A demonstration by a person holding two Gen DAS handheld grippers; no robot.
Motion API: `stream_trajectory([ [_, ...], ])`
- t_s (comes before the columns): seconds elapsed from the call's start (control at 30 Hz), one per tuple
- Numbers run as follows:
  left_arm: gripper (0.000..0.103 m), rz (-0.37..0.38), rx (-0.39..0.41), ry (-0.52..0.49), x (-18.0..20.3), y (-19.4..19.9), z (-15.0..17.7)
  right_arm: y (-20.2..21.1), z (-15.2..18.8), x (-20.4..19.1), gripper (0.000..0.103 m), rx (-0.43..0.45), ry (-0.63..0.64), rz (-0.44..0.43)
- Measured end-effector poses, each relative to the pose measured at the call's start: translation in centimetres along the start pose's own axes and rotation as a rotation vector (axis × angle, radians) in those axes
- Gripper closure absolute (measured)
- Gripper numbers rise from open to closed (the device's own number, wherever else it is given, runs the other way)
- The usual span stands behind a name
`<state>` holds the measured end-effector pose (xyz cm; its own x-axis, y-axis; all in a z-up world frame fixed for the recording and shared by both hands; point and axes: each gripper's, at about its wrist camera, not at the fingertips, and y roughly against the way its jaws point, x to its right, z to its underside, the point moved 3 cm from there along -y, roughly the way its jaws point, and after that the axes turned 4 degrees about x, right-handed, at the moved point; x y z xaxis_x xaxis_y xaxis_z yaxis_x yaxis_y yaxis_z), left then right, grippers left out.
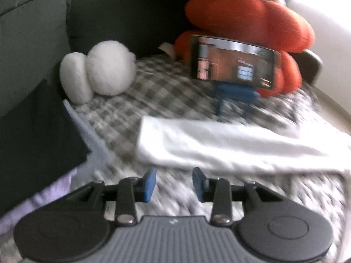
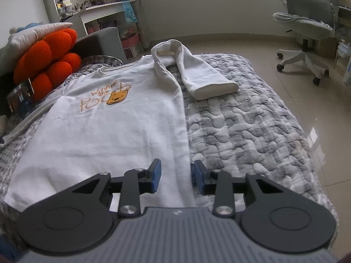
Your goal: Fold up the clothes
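White cotton sweatshirt [image 2: 114, 118] lay on checked quilted bed [image 2: 252, 131]; right gripper [image 2: 176, 176] spread astride hem edge; left gripper [image 1: 174, 184] spread, empty, just short of garment.

A bed with a grey checked quilt [image 2: 252, 127] is filling the middle of the room. Glossy beige floor tiles [image 2: 318, 114] are reflecting daylight. A grey office chair [image 2: 307, 28] is standing on the floor at the right, cluttered white shelves [image 2: 87, 2] are lining the far wall, and orange cushions [image 2: 48, 63] are leaning on a dark headboard [image 1: 122, 22].
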<state>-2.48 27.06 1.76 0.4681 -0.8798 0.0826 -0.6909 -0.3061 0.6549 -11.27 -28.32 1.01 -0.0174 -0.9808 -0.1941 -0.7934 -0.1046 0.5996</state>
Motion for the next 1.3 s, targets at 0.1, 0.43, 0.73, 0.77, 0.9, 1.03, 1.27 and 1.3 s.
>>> stream_trajectory([
  [0.1,0.06,0.128,-0.017,-0.054,2.4,3.7,2.3,0.1,0.0,0.8,0.066,0.003,-0.023,0.009],
  [0.43,0.058,0.469,-0.131,-0.198,9.0,11.1,9.9,0.6,0.9,0.5,0.066,-0.033,-0.008,-0.001],
  [0.73,0.057,0.533,-0.197,-0.238,12.1,11.4,12.9,2.6,2.3,1.5,0.066,-0.046,-0.03,-0.002],
  [0.77,0.056,0.532,-0.2,-0.242,12.2,11.3,13.3,2.7,2.5,1.5,0.068,-0.047,-0.023,-0.003],
  [0.9,0.101,0.489,-0.167,-0.317,13.0,11.9,14.0,2.9,2.7,1.0,0.096,-0.055,0.011,0.002],
  [1.03,0.1,0.471,-0.163,-0.322,12.2,12.8,13.4,3.8,2.1,0.5,0.097,-0.028,0.044,0.008],
  [1.27,0.1,0.513,-0.142,-0.346,12.2,14.7,12.8,7.0,-0.3,0.5,0.098,0.051,0.038,-0.02],
  [1.3,0.1,0.509,-0.164,-0.35,12.3,14.1,13.2,6.6,0.0,0.7,0.098,0.035,0.039,-0.003],
])
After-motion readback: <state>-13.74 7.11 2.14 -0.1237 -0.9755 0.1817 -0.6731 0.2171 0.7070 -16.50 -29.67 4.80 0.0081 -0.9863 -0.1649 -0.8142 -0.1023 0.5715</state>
